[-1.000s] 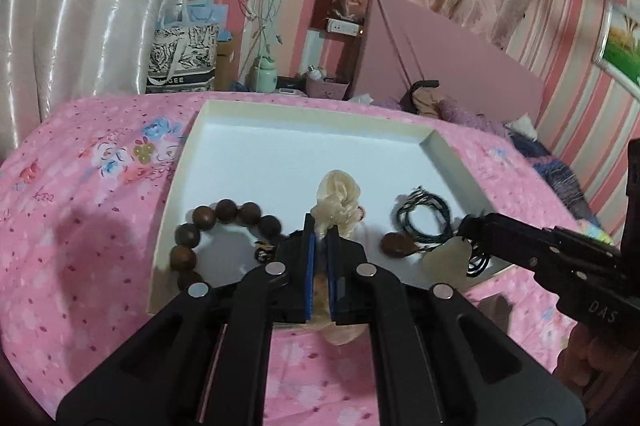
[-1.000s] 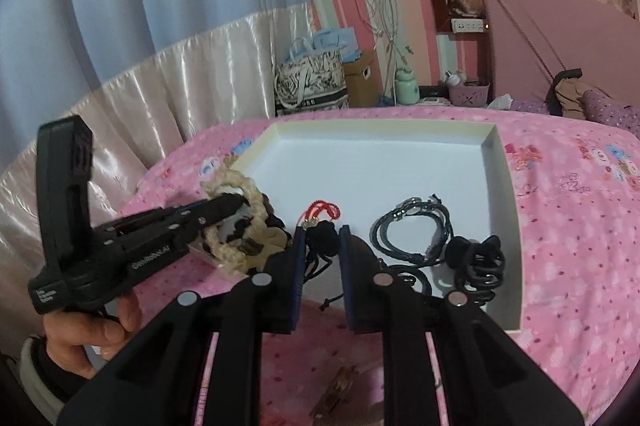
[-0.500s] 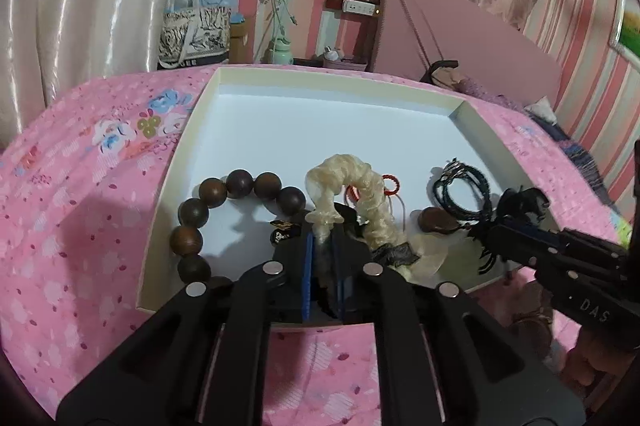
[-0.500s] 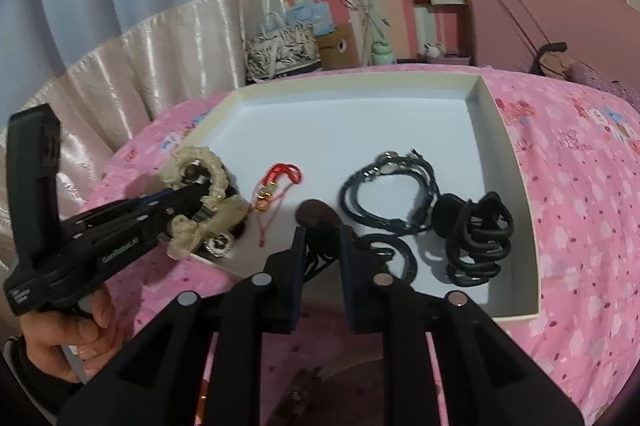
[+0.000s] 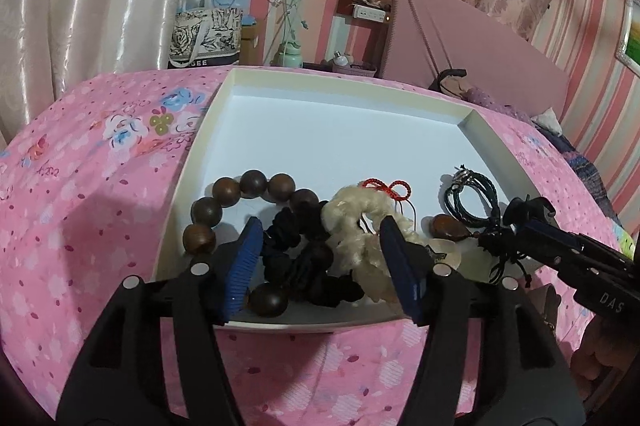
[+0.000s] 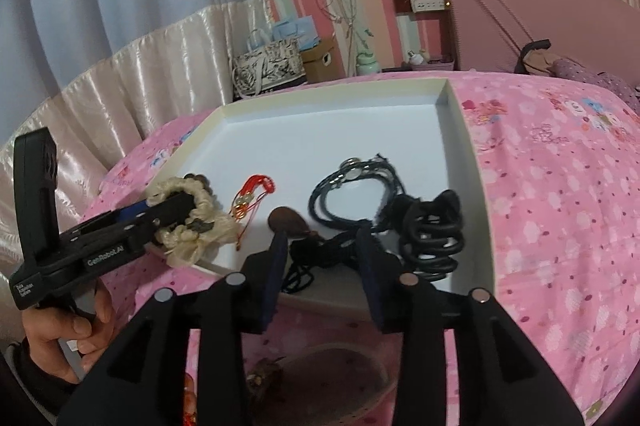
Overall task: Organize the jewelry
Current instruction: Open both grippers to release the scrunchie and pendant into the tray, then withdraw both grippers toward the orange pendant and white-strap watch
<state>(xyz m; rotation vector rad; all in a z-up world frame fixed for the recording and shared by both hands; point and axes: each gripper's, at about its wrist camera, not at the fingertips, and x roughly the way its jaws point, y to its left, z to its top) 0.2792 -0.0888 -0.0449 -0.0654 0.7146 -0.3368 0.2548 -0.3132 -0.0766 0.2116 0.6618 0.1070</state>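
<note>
A shallow white tray (image 5: 224,93) (image 6: 466,141) lies on a pink bedspread. In it are a brown wooden bead bracelet (image 5: 224,191), a cream scrunchie (image 5: 356,226) (image 6: 192,226), a dark scrunchie (image 5: 300,258), a red cord charm (image 5: 386,185) (image 6: 252,195), black cord bracelets (image 5: 474,195) (image 6: 352,181), a brown seed pendant (image 5: 448,226) (image 6: 286,220) and a black claw clip (image 6: 434,230). My left gripper (image 5: 320,258) is open, its jaws astride the two scrunchies. My right gripper (image 6: 322,254) is open over the pendant's black cord.
The pink floral bedspread (image 5: 80,185) surrounds the tray. A patterned tote bag (image 5: 206,35), a cardboard box and hanging cables stand behind the bed. A pink headboard (image 5: 460,37) is at the back right. Some small items lie under my right gripper (image 6: 260,372) outside the tray.
Both grippers have opened. The left let go of the cream scrunchie, which now lies in the tray. The right released the pendant cord into the tray.
</note>
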